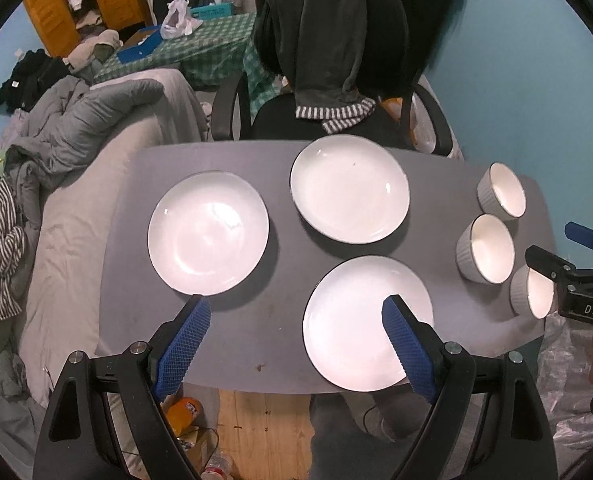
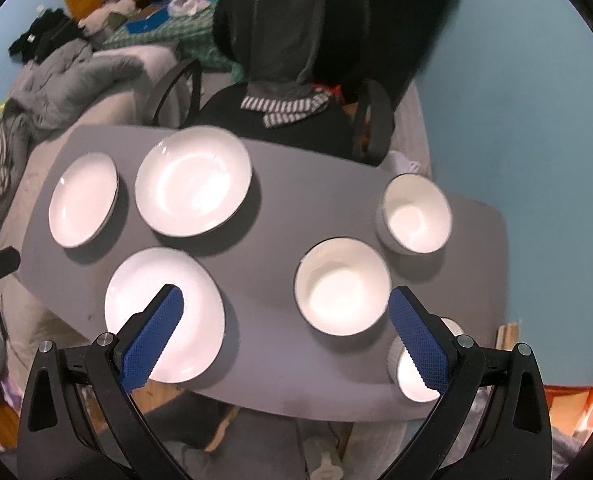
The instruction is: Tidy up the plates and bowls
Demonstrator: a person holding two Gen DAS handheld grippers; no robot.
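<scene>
In the right wrist view, the nearest white ribbed bowl (image 2: 410,376) is partly hidden behind the blue textured pad of the right gripper's (image 2: 286,336) right-hand finger, and the near white round plate (image 2: 200,320) is partly covered by the other pad. In the left wrist view the same nearest bowl (image 1: 530,294) is partly covered by the black frame of the right gripper (image 1: 576,264), which is itself cut off by the right edge. The whole right wrist view is slightly motion-blurred, so the rim of the far white plate (image 2: 194,182) and the clothes on the black office chair (image 2: 284,80) look smeared.
</scene>
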